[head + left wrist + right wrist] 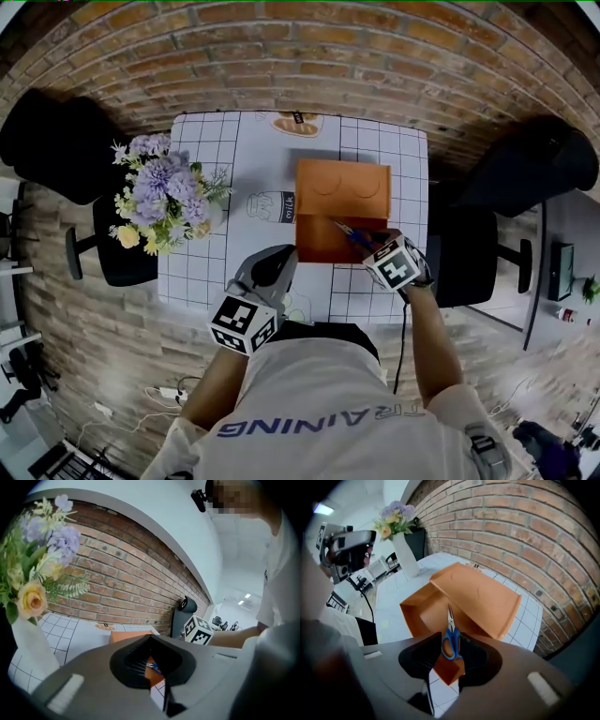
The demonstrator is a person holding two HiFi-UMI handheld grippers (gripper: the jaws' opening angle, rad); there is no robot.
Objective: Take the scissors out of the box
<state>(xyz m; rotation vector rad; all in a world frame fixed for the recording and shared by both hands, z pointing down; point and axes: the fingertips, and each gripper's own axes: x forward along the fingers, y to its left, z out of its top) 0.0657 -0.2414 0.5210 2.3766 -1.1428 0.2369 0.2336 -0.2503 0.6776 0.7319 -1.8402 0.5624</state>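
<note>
Though head view hides hold, right gripper clenches scissors (blue handles); left gripper parted, empty.

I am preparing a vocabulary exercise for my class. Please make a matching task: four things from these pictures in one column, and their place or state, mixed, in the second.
1 scissors
2 box
3 flowers
4 left tongs

a standing in a white vase
b empty, jaws apart
c lid open, on the table
d gripped by the right tongs

Pairs: 1-d, 2-c, 3-a, 4-b.
</note>
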